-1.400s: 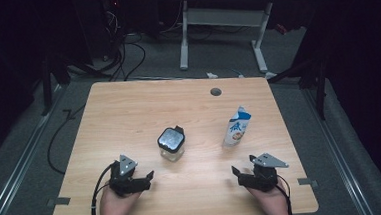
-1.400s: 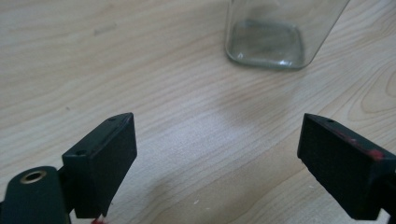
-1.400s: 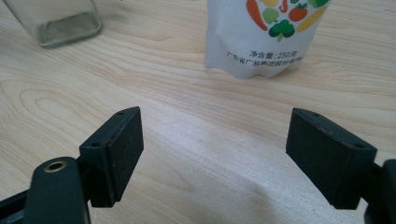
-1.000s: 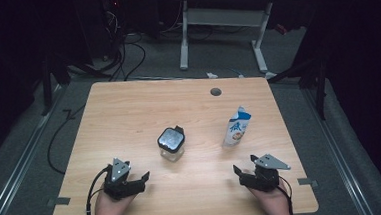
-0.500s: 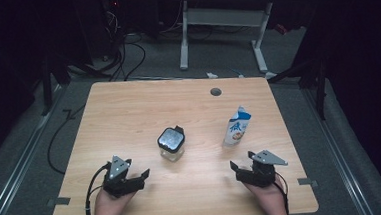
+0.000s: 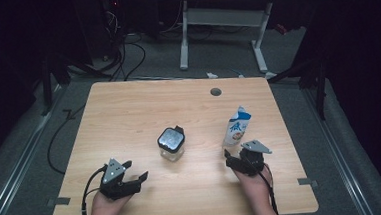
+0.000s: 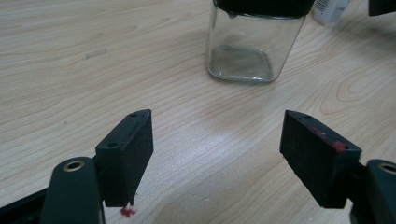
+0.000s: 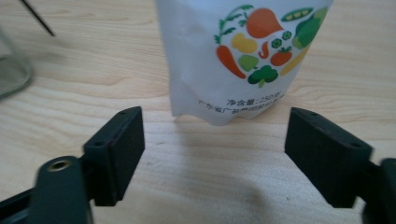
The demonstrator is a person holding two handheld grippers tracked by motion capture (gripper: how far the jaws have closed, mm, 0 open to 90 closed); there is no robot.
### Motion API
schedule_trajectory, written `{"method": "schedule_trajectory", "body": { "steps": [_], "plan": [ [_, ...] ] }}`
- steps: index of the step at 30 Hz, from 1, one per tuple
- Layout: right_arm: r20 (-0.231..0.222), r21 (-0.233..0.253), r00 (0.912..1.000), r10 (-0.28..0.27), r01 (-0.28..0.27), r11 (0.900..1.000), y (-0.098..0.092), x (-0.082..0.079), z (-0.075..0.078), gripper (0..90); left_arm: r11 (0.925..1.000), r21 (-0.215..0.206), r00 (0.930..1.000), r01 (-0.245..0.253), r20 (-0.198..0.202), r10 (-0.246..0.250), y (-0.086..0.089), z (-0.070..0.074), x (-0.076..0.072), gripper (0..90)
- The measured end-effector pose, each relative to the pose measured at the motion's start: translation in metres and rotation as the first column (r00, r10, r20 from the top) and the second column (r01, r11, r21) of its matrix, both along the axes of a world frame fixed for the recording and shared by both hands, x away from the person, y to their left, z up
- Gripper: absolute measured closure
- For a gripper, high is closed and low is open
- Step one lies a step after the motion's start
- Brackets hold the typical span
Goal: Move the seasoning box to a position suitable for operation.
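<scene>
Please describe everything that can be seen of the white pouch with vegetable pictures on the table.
The white pouch stands upright on the wooden table, right of the glass jar. It looks like soft plastic film, slightly creased, printed with colourful vegetables and small text; blue print shows in the high view. Its top is pinched to a slanted peak. The open right gripper faces it closely without touching. Only the table touches it.

Probably a lab: a bare wooden table [image 6: 129, 116] stands on grey carpet, with cables [image 6: 125, 51] and a white desk frame [image 6: 223, 20] behind it in darkness.
</scene>
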State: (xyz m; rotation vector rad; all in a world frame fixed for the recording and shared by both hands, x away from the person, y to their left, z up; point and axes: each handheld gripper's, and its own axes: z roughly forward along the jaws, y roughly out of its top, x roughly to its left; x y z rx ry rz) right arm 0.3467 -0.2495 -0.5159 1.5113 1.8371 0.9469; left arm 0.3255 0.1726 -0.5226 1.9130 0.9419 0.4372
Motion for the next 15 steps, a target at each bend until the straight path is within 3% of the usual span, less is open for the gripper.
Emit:
{"method": "schedule_trajectory", "body": {
  "steps": [4,8,10,13,15],
  "plan": [
    [-0.024,-0.021,0.9984,-0.052,0.051,0.998,0.006,0.016,0.002,13.7,0.9997,0.022,0.9998,0.008,0.017,-0.008,-0.003,-0.001,-0.001,25.9],
    [-0.035,-0.025,0.9929,-0.113,0.112,0.993,0.019,0.03,0.005,4.6,1.0,0.001,0.9997,-0.002,0.023,0.002,-0.001,0.001,-0.004,26.0],
    [-0.004,-0.041,0.9881,-0.154,0.154,0.987,0.026,0.04,0.009,3.9,0.9999,-0.007,0.9997,-0.007,0.025,0.008,0.001,0.002,-0.007,25.9],
    [-0.009,-0.033,0.9849,-0.173,0.172,0.984,0.025,0.047,0.009,4.3,0.9997,-0.017,0.9994,-0.02,0.03,0.02,0.003,0.003,-0.008,26.2],
    [-0.016,-0.032,0.9831,-0.182,0.182,0.983,0.023,0.052,0.008,9.1,0.9997,-0.016,0.9994,-0.019,0.028,0.019,0.002,0.003,-0.008,26.3]
  ]
}}
